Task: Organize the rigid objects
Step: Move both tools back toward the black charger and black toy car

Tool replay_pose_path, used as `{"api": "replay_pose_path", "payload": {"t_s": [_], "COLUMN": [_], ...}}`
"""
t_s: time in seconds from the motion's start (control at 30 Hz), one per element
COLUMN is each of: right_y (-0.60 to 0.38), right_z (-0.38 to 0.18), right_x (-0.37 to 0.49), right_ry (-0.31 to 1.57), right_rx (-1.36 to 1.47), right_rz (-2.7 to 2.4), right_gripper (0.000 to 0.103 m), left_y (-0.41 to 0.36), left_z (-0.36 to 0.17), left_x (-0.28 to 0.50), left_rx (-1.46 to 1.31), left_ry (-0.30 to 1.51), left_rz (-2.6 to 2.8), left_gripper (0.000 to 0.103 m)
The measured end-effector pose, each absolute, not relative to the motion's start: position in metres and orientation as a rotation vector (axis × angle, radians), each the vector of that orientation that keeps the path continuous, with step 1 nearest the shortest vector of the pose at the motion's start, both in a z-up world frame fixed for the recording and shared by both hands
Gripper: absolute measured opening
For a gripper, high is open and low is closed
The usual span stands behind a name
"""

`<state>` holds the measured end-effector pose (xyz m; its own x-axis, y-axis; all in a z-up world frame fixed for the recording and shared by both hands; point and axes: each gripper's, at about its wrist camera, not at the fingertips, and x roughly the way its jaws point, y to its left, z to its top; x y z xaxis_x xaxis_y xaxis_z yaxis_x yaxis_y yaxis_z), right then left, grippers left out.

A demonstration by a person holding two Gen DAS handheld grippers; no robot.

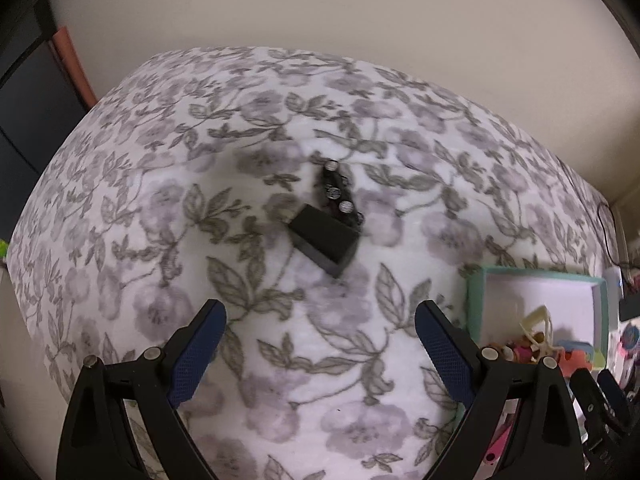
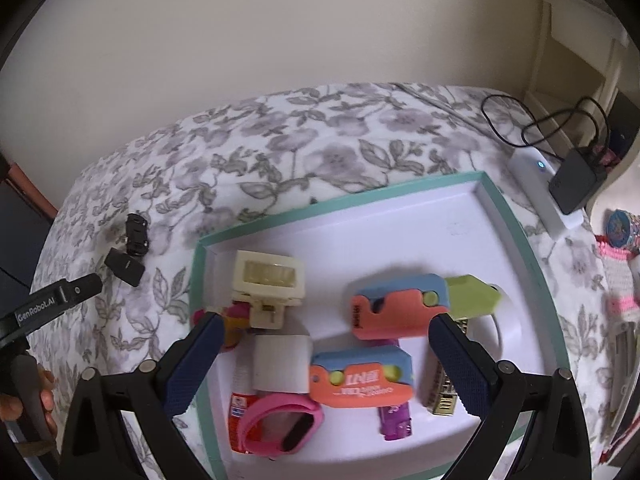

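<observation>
Left wrist view: the left tongs [image 1: 320, 356] hang with their blue pads wide apart and nothing between them, aimed at two small dark things lying out on the floral cover [image 1: 168, 184]. The nearer is a black block [image 1: 325, 239], boxy and flat-sided; touching its far edge is a black toy car [image 1: 338, 192], wheels up. Both look light and stiff, hard plastic by the sheen, so they should lift easily but could slip or skate on a careless pinch. The block's two long flat sides look like the best hold; the car is probably best taken across its body, between the wheels.

In the right wrist view the right tongs [image 2: 326, 360] are likewise spread and empty, poised over a white tray with a teal rim [image 2: 516, 216]. Already inside lie a cream clip [image 2: 269, 280], two foam-coloured toys in blue and orange [image 2: 394, 308], a pink watch [image 2: 284, 424], a white block [image 2: 282, 364] and a few smaller bits. The black pair sits well apart from the tray, off to its left.

The surface is a soft, padded cover printed with grey flowers, likely a bed, so things may sink or tip under pressure. A plain cream wall stands behind; a charger and cable [image 2: 576, 180] rest at the far right.
</observation>
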<state>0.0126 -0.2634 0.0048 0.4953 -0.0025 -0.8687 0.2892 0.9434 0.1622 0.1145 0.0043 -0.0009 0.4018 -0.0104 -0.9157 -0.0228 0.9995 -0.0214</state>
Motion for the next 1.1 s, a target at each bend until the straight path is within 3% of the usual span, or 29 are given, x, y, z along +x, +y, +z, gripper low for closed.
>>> {"api": "replay_pose_path", "payload": {"t_s": [0.63, 1.1], "right_y": [-0.247, -0.193], "right_z": [-0.002, 0.000], "right_x": [0.036, 0.094], "right_ry": [1.055, 1.031], "right_rx": [0.284, 0.249], "right_rz": [-0.180, -0.065], "right_gripper": [0.103, 0.103], "left_y": [0.030, 0.062], "left_z": [0.005, -0.019], "left_x": [0.136, 0.167], "left_rx": [-0.131, -0.162], "left_ry": [1.120, 1.193], "left_rz": [-0.027, -0.033], "left_gripper": [0.095, 0.095]}}
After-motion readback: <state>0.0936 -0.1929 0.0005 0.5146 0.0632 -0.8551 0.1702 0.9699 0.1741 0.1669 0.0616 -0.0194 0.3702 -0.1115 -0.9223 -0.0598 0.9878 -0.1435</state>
